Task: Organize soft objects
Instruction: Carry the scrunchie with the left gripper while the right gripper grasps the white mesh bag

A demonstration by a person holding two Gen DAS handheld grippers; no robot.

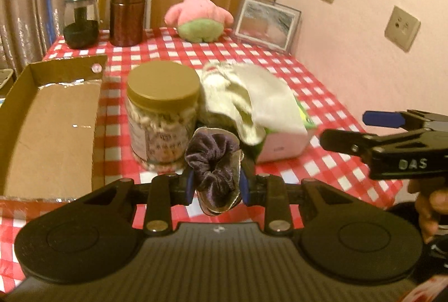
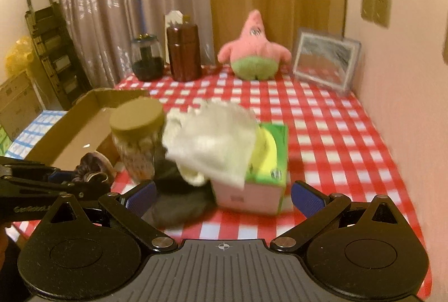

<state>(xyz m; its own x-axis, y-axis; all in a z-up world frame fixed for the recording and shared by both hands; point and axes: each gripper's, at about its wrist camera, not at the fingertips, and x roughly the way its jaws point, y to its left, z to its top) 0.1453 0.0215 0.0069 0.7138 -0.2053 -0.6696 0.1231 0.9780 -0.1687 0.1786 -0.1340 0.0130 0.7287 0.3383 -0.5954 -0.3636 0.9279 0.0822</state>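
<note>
I have the purple scrunchie (image 1: pixel 214 162) clenched in my left gripper (image 1: pixel 216 188), held up near me, just in front of the jar (image 1: pixel 163 111). My right gripper (image 2: pixel 222 194) stands spread and empty before the tissue box (image 2: pixel 252 190), where a white cloth (image 2: pixel 212 145) is draped. The cardboard tray (image 1: pixel 53 117) lies to the left, so I judge that is the target: I should swing left past the jar, lower over the bare floor, and only then release, keeping the squeeze light

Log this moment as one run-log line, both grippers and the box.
left gripper: shut on purple scrunchie, lifted | right gripper: open, empty | cardboard box: nothing visible inside | white cloth: on tissue box
</note>
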